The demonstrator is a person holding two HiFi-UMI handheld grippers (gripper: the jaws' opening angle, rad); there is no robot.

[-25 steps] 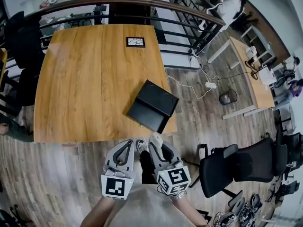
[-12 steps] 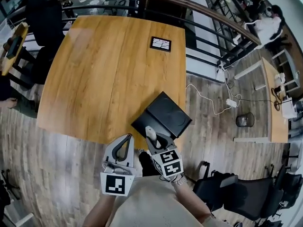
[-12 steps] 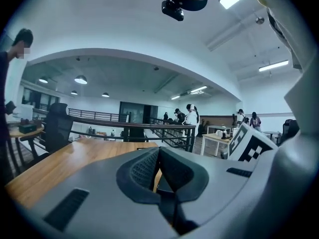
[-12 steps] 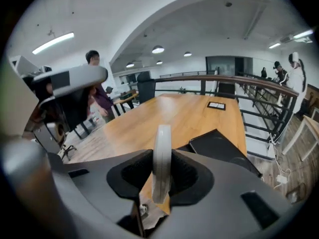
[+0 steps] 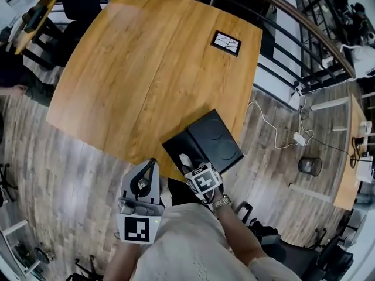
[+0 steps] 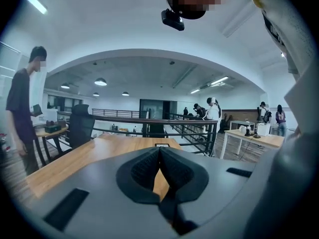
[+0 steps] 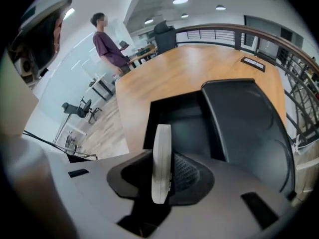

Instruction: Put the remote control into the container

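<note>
A slim white remote control [image 7: 161, 163] stands on edge between the jaws of my right gripper [image 7: 162, 176], which is shut on it. In the head view that gripper [image 5: 187, 163] hovers over the near edge of the black container [image 5: 202, 147], whose open tray [image 7: 182, 126] lies just ahead of the remote [image 5: 185, 158], with its lid [image 7: 246, 123] folded out to the right. My left gripper [image 5: 143, 183] hangs off the table's near edge, its jaws [image 6: 159, 171] shut with nothing between them.
The container sits at the near right corner of a wooden table [image 5: 140, 63]. A small framed black plate [image 5: 226, 42] lies at the table's far right. A railing [image 5: 293, 22] runs behind; a person [image 7: 112, 46] stands at the far left.
My right gripper has carried the remote forward from below the table edge to over the open container. The head camera has tilted, bringing the table nearer. The left gripper stayed low.
</note>
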